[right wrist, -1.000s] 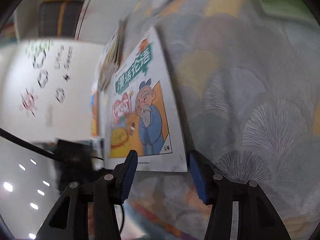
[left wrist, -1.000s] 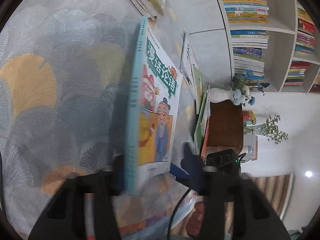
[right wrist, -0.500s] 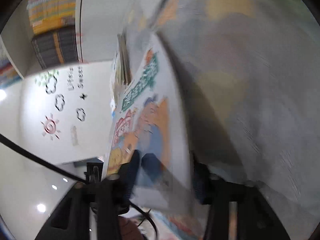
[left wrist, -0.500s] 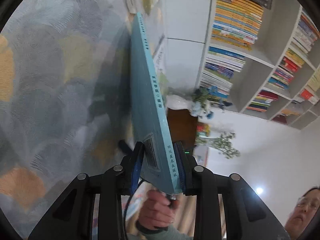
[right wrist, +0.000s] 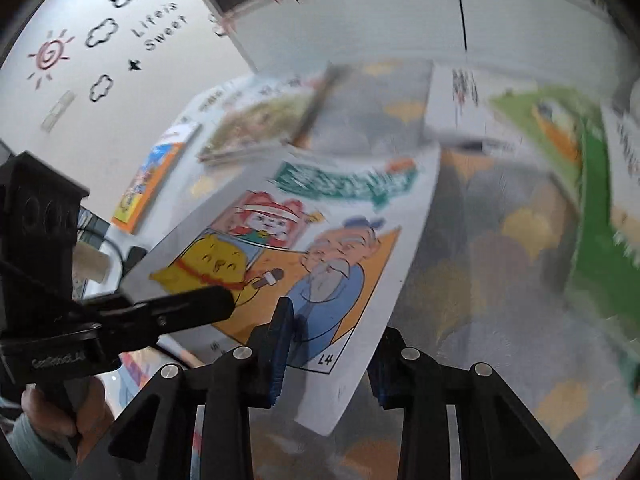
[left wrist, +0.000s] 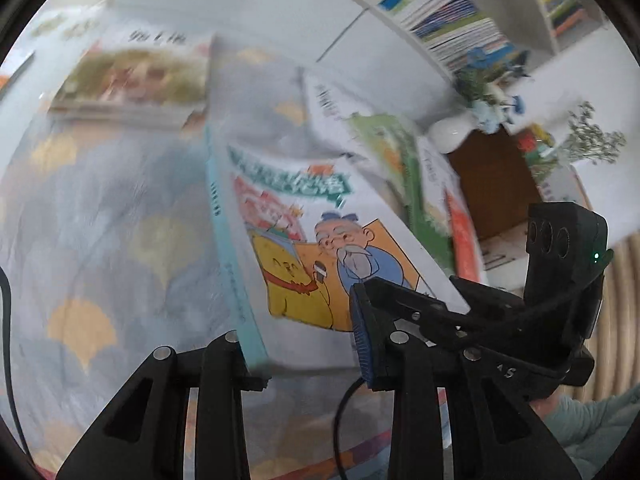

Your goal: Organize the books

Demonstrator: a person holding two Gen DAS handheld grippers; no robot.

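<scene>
A cartoon book (left wrist: 320, 248) with a teal spine and a bearded man on its cover hangs tilted, cover up, above the fan-patterned cloth (left wrist: 100, 240). My left gripper (left wrist: 300, 344) is shut on its lower edge near the spine. The right gripper (left wrist: 432, 296) clamps the lower right corner. In the right wrist view the same book (right wrist: 320, 248) runs between the right gripper's (right wrist: 330, 356) closing jaws, with the blue pad (right wrist: 280, 344) against the cover. A finger (right wrist: 192, 306) of the left gripper lies on the cover at the left. The picture is motion-blurred.
A flat stack of books (left wrist: 132, 88) lies at the back left of the cloth. More books (left wrist: 400, 168) lie at the right, one green (right wrist: 592, 208). An orange book (right wrist: 148, 184) sits near the wall. Behind are a bookshelf (left wrist: 460, 12) and a vase (left wrist: 452, 136).
The book has risen from the cloth and rolled from standing on edge to cover-up. The right gripper's jaws have closed onto its corner. Both views now show more of the room.
</scene>
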